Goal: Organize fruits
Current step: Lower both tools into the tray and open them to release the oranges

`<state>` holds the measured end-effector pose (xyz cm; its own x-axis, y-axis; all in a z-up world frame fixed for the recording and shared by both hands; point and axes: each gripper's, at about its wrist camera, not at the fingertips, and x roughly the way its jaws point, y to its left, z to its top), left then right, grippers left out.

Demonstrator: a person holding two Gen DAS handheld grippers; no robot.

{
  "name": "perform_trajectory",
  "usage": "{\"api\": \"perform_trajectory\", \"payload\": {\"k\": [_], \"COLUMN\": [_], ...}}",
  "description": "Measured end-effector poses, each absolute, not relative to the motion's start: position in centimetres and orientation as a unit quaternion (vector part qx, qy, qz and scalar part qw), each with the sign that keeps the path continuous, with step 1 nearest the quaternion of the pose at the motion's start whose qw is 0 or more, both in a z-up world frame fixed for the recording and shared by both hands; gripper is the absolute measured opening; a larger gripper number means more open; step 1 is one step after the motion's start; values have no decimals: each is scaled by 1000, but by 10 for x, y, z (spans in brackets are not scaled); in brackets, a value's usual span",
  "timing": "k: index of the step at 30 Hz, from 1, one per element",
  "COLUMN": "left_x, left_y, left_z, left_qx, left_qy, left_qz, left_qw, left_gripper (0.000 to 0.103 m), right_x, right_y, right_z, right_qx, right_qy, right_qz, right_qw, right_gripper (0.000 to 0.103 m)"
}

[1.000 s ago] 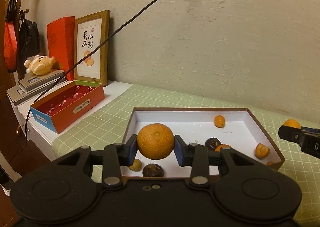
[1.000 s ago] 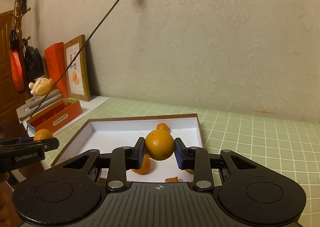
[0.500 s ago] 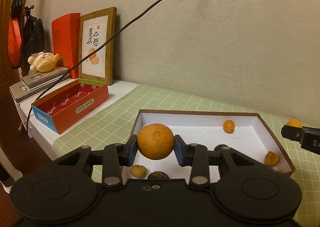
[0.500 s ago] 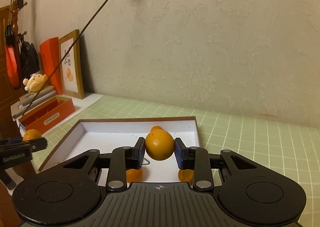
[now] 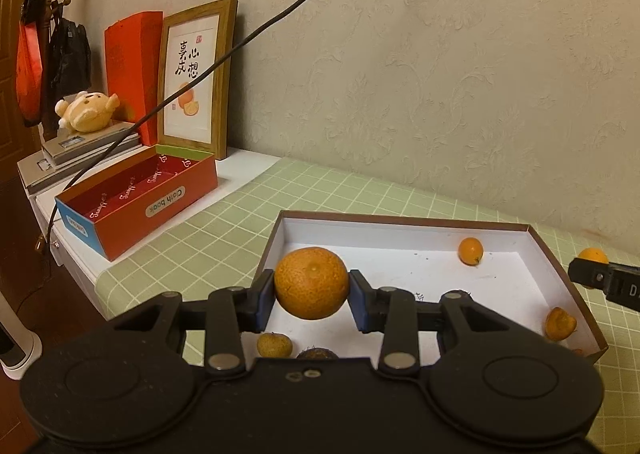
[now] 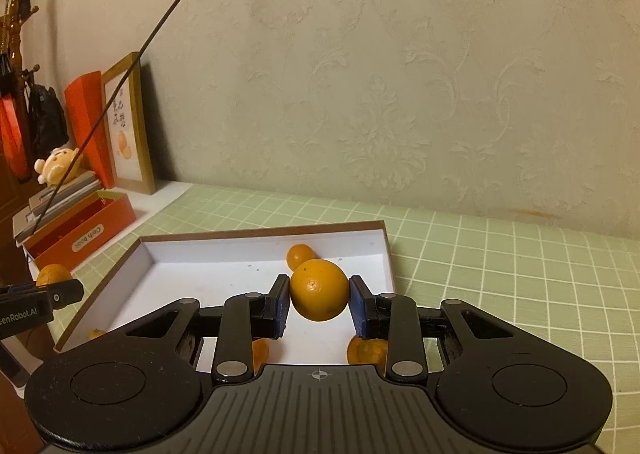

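A: Why are both claws over the white-lined box [image 5: 540, 250]?

B: Probably sorting. The left claw [image 5: 311, 296] is clamped on a mandarin [image 5: 311, 283], the right claw [image 6: 319, 304] on a smooth orange [image 6: 319, 290], both held above its floor.

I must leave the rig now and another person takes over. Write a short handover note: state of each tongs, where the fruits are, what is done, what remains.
Left tongs: shut on a rough-skinned orange, held above the near left corner of the white tray.
Right tongs: shut on a smooth orange, held above the tray's right half.
In the tray: several small orange fruits, e.g. one near the back wall and one at the right wall; a yellowish fruit and a dark one by the near edge.
Done: two oranges picked up.
Left: set both down; where they go is not visible. The red box looks empty.
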<state>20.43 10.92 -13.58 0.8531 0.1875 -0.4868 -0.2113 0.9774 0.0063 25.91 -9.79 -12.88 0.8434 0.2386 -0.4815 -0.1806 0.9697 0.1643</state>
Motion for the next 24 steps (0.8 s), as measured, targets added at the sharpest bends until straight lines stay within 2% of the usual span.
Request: {"api": "perform_trajectory", "payload": {"k": [24], "left_x": [212], "left_y": [116], "left_z": [-142], "left_qx": [-25], "left_qy": [262], "left_qz": [110], "left_qw": [959], "left_gripper": [31], "right_x": [272], "right_y": [-88], "right_z": [-130], "right_qx": [47], "right_qy": [260], "right_qz": [114], "right_qw": [958], "right_gripper": [32]}}
